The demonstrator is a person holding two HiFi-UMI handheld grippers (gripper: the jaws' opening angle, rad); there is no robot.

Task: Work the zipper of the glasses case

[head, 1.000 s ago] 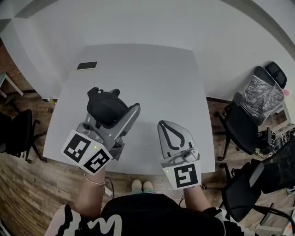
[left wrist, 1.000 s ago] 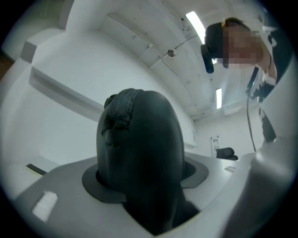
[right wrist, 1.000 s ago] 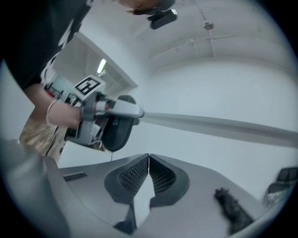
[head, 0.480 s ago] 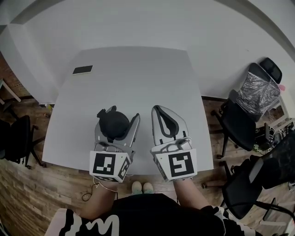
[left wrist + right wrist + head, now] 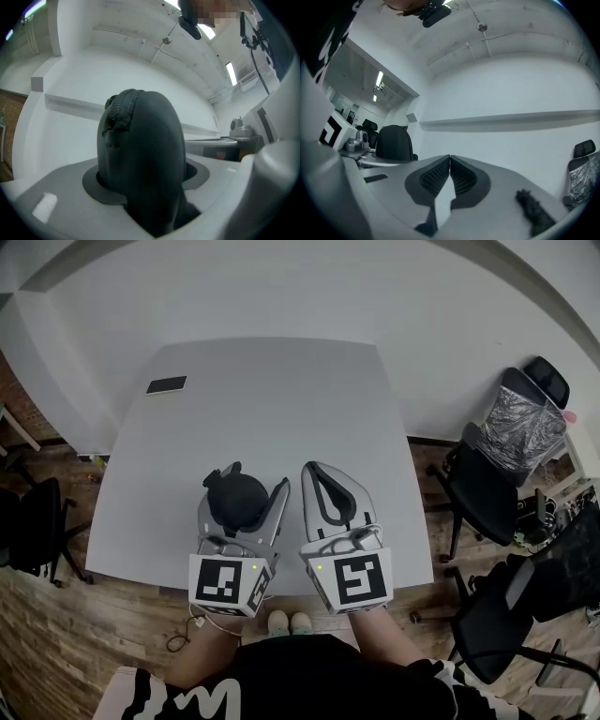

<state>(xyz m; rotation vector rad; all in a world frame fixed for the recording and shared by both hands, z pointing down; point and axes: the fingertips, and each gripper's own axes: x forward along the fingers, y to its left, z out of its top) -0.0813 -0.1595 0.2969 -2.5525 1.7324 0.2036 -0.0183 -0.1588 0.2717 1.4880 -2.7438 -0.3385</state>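
Observation:
The black glasses case (image 5: 238, 502) is a rounded pouch clamped between the two jaws of my left gripper (image 5: 246, 492), over the near part of the white table (image 5: 281, 390). In the left gripper view the case (image 5: 143, 159) fills the middle, standing up from between the jaws, with its zipper seam (image 5: 123, 107) running over the top left. My right gripper (image 5: 320, 471) hangs just right of the case, apart from it. Its ribbed pads (image 5: 440, 176) meet at the tips with nothing between them. The case (image 5: 393, 143) shows dark at the left of the right gripper view.
A dark phone (image 5: 167, 385) lies at the table's far left corner. Black office chairs (image 5: 487, 498) stand on the wooden floor to the right, one under clear plastic (image 5: 527, 430). Another chair (image 5: 33, 521) stands at the left. A white wall runs behind the table.
My left gripper has swung from a slant to straight ahead and come right and nearer with the case. My right gripper has shifted left, so the two now stand side by side.

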